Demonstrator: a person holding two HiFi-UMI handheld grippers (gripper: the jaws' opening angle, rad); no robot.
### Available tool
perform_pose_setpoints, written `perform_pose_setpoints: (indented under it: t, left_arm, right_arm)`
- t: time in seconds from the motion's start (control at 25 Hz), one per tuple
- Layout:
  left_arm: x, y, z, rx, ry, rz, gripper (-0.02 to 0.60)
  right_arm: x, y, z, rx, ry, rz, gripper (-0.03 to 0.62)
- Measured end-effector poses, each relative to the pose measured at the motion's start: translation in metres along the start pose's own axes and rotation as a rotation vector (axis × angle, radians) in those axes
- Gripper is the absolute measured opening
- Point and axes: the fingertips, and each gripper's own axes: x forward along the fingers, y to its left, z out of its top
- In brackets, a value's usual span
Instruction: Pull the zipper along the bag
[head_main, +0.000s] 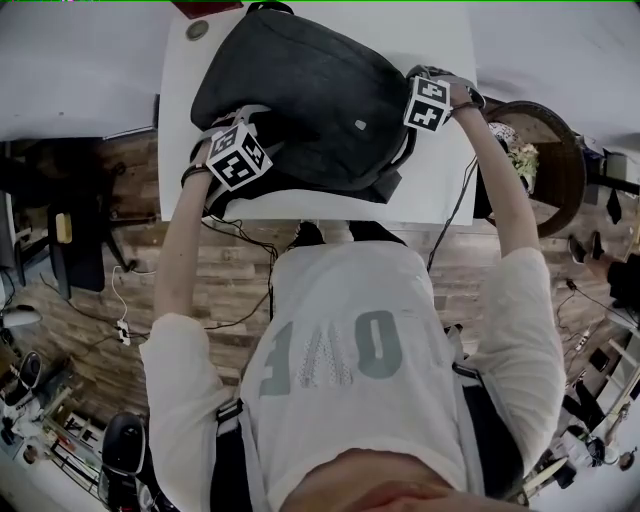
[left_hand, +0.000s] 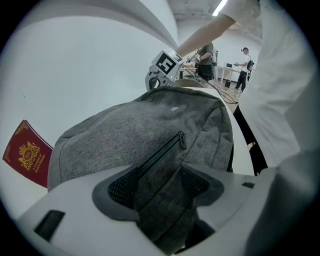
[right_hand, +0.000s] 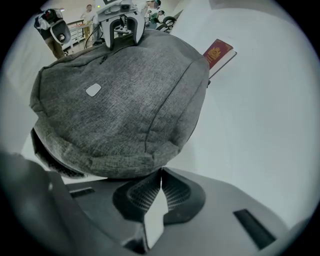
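Now bag (left_hand: 150, 130) fabric lies within the spread left tool (left_hand: 159, 186); right tool (right_hand: 160, 175) pressed together.

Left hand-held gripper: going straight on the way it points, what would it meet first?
The grey backpack: its fabric lies between the left hand-held gripper's open jaws, just short of the zipper pull. Contact looks near, though depth is unclear.

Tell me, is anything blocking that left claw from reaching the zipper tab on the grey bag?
Nothing visible. The left claw stands open on the bag, and the zipper pull lies just ahead across bare fabric.
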Motion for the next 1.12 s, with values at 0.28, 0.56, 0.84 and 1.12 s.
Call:
perform_pose_setpoints:
  t: [0.28, 0.56, 0.84, 1.12]
  left_arm:
    - [0.001, 0.001, 0.000, -0.010, -0.009, 0.020, 0.278]
    - [0.005, 0.003, -0.001, -0.014, -0.033, 0.006, 0.278]
    - [0.007, 0.001, 0.000, 0.020, -0.042, -0.005, 0.276]
    - [0.010, 0.001, 0.000, 0.025, -0.043, -0.006, 0.275]
  right_arm:
    - [-0.006, 0.008, -0.008, -0.053, 0.018, 0.050, 0.031]
    - [-0.024, 0.024, -0.018, -0.078, 0.012, 0.110, 0.031]
    - [-0.052, 0.061, -0.035, -0.102, 0.032, 0.133, 0.031]
    - [-0.077, 0.109, -0.026, -0.138, 0.022, 0.148, 0.031]
